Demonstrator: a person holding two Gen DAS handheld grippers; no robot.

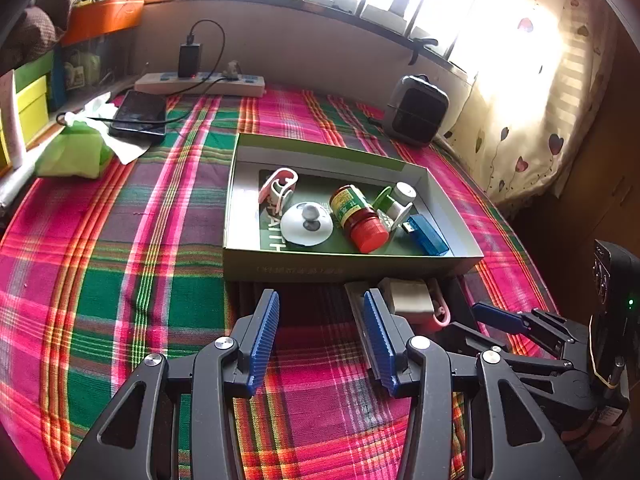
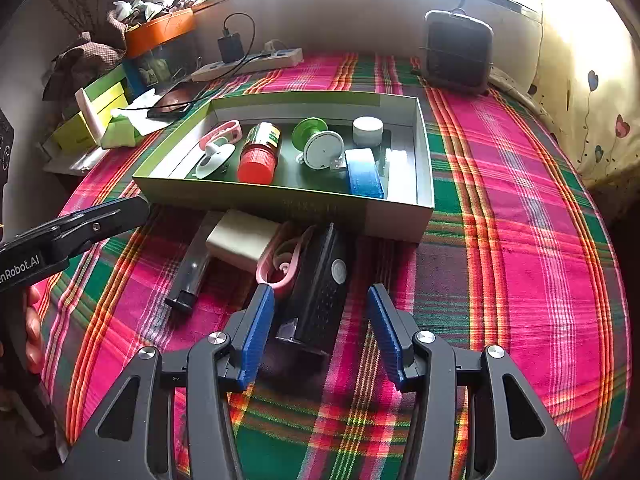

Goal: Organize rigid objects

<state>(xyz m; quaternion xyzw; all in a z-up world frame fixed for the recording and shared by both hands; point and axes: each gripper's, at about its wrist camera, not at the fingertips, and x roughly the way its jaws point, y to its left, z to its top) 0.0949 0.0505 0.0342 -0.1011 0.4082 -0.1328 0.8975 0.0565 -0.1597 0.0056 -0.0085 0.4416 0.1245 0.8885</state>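
A shallow green cardboard box on the plaid cloth holds a red-capped bottle, a blue USB device, a white disc with a knob, a green and white spool, a white jar and a pink clip. In front of the box lie a beige block, a pink loop, a black remote-like device and a dark tube. My right gripper is open around the black device's near end. My left gripper is open, empty, just short of the box.
A power strip with a charger, a phone and green tissues lie at the far left. A small heater stands at the back right. A curtain hangs on the right. Plaid cloth lies bare to the right of the box.
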